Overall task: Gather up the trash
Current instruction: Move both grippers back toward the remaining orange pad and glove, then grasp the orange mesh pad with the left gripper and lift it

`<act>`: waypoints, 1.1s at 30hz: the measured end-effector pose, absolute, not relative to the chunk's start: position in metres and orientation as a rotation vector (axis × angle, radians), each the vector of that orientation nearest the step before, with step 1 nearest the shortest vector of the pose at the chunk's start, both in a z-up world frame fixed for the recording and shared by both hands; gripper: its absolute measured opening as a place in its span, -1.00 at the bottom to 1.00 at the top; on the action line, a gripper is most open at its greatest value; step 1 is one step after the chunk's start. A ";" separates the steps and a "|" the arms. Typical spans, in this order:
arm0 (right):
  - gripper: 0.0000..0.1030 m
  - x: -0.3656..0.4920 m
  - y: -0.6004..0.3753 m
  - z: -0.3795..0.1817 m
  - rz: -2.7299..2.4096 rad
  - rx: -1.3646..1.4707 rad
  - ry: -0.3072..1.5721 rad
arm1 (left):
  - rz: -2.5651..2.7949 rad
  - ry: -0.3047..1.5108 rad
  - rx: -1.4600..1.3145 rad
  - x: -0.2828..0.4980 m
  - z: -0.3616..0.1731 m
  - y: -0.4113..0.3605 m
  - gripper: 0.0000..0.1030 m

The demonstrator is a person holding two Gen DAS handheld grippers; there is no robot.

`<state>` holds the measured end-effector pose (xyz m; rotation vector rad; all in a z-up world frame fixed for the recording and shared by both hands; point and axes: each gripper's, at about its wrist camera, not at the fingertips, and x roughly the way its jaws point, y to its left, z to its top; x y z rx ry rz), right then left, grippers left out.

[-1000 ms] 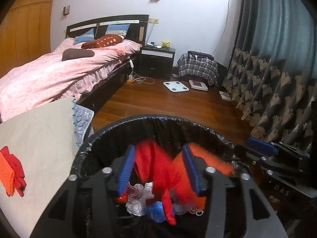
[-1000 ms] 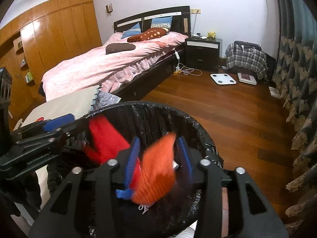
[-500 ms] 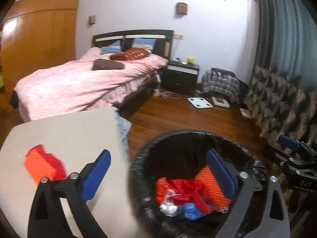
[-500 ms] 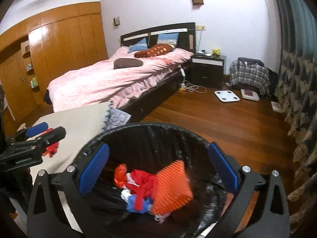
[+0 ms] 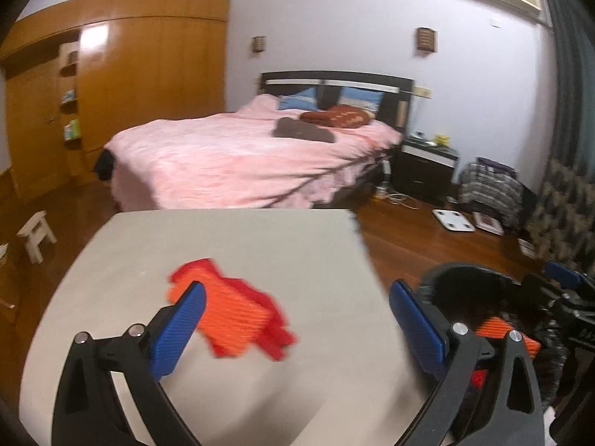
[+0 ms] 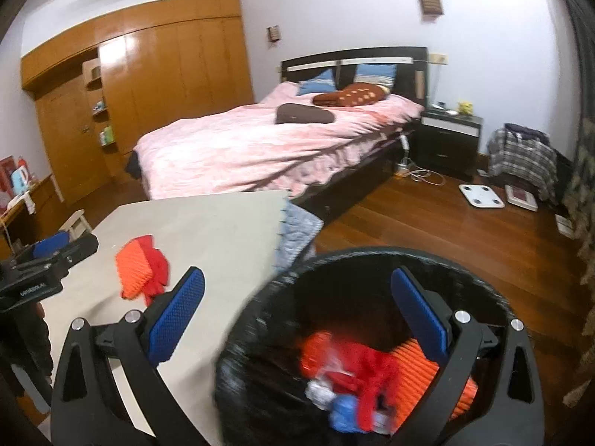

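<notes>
The left gripper [image 5: 297, 319] stands fully spread with nothing between its blue pads [image 5: 178, 329]; its jaws have just been opening. It hangs over the beige table [image 5: 230, 238], with the remaining red-and-orange glove pair [image 5: 234, 314] lying flat just ahead of its left pad. The right gripper [image 6: 297, 314] is likewise wide apart and empty, its jaws also just opened, straddling the near rim of the black-lined trash bin [image 6: 372, 256]. The bin holds red and orange gloves [image 6: 375, 364] and crumpled white and blue scraps.

Judged step: reach for the gloves left on the table. To do it well, centre the spread jaws over the thick middle of the pair, lower until both pads bracket the fabric, then close firmly so both gloves lift together. Keep the right gripper clear of the bin liner.

Lettering on both gripper bodies is too small and blurred to read.
</notes>
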<state>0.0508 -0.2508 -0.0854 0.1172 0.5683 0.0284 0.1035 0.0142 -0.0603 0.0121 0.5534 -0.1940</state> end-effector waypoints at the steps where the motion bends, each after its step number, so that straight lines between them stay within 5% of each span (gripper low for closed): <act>1: 0.89 0.055 -0.244 -0.086 0.037 0.115 0.567 | -0.176 0.555 0.009 0.106 -0.062 0.022 0.88; 26: 0.89 0.173 -0.125 -0.134 0.146 0.083 0.635 | -0.054 0.769 -0.038 0.196 -0.154 0.096 0.62; 33: 0.89 0.178 -0.122 -0.143 0.156 0.083 0.653 | -0.075 0.830 -0.051 0.209 -0.170 0.091 0.39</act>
